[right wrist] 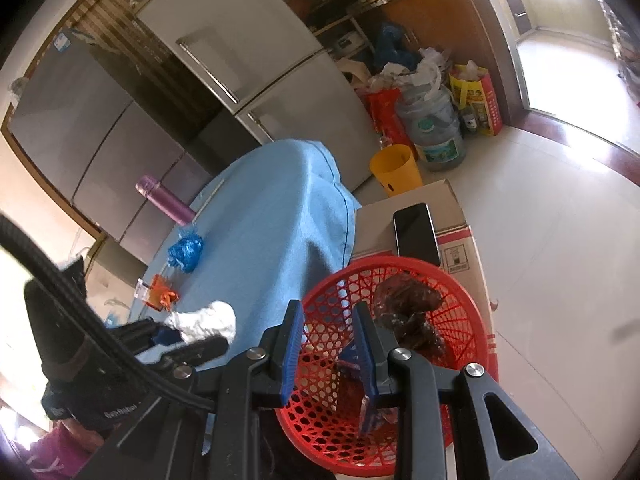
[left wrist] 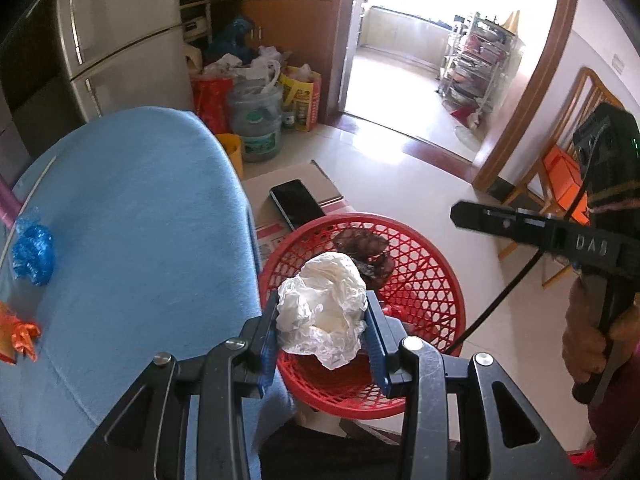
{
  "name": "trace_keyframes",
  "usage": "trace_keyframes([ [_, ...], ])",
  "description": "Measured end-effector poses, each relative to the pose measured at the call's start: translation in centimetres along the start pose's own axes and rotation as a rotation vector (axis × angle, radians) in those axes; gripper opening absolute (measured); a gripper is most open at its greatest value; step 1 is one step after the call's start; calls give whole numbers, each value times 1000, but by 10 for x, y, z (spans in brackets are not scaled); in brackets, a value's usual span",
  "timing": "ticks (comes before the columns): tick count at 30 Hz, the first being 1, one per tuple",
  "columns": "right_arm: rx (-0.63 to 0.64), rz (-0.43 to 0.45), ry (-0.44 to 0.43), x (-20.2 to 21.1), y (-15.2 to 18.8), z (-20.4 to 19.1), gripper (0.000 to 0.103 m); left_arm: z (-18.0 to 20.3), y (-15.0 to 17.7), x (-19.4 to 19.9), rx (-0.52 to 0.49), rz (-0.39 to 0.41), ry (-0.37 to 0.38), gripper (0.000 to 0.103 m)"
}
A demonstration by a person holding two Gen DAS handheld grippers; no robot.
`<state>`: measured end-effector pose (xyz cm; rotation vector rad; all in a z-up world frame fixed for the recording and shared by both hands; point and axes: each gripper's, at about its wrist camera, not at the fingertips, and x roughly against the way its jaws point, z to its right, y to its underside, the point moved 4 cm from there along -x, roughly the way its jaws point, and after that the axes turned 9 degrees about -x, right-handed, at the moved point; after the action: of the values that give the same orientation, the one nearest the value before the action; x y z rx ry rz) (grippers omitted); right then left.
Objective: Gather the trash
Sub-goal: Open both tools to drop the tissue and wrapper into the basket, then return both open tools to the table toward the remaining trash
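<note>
The left gripper point(left wrist: 322, 332) is clenched on a crumpled wad of white paper point(left wrist: 324, 312), its blue pads pressing both sides, and it hangs over the near rim of the round red plastic lattice basket point(left wrist: 432, 280), which already holds a dark brown crinkled wrapper point(left wrist: 362, 246). So the step in hand looks like the drop: the next move calls for carrying the wad a little further over the basket's middle and letting the jaws part. The right gripper point(right wrist: 328, 344) holds nothing; its jaws stand narrowly apart above the same basket. On the blue cloth-covered table point(left wrist: 140, 220) a scrunched blue plastic scrap point(left wrist: 32, 252) and an orange foil wrapper point(left wrist: 20, 334) still wait, the latter cut off by the frame edge. The basket's near floor is hidden behind the gripper bodies.
</note>
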<state>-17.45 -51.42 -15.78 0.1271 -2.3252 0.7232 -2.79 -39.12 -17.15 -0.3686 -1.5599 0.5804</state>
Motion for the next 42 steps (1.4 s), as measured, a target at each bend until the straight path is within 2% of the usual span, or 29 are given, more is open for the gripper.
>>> trace_keyframes([
  [1,-4,5,-3,2,-2,1,29,1,-1,-1,-3,1,1,43],
  [3,-17,16,-10,7,-6,2,29,4,-3,-3,-3,-5,19,53],
  [4,-22,21,-11,9,-7,3,29,4,-3,-3,1,-5,25,63],
  [5,-27,25,-14,11,-7,3,29,3,-3,-2,6,0,25,67],
  [12,-23,25,-23,10,-8,-3,29,-12,8,12,44,22,-3,67],
  [20,25,-10,-34,-4,1,-26,29,-44,59,55,102,43,-148,67],
  [25,64,-43,-51,-15,9,-47,29,-76,103,85,199,51,-247,68],
  [30,116,-89,-71,-34,19,-76,29,-116,158,116,325,39,-379,68],
  [37,222,-157,-118,-63,39,-135,29,-169,210,149,513,56,-482,68],
  [42,303,-204,-130,-80,62,-168,29,-186,231,160,577,70,-519,68],
])
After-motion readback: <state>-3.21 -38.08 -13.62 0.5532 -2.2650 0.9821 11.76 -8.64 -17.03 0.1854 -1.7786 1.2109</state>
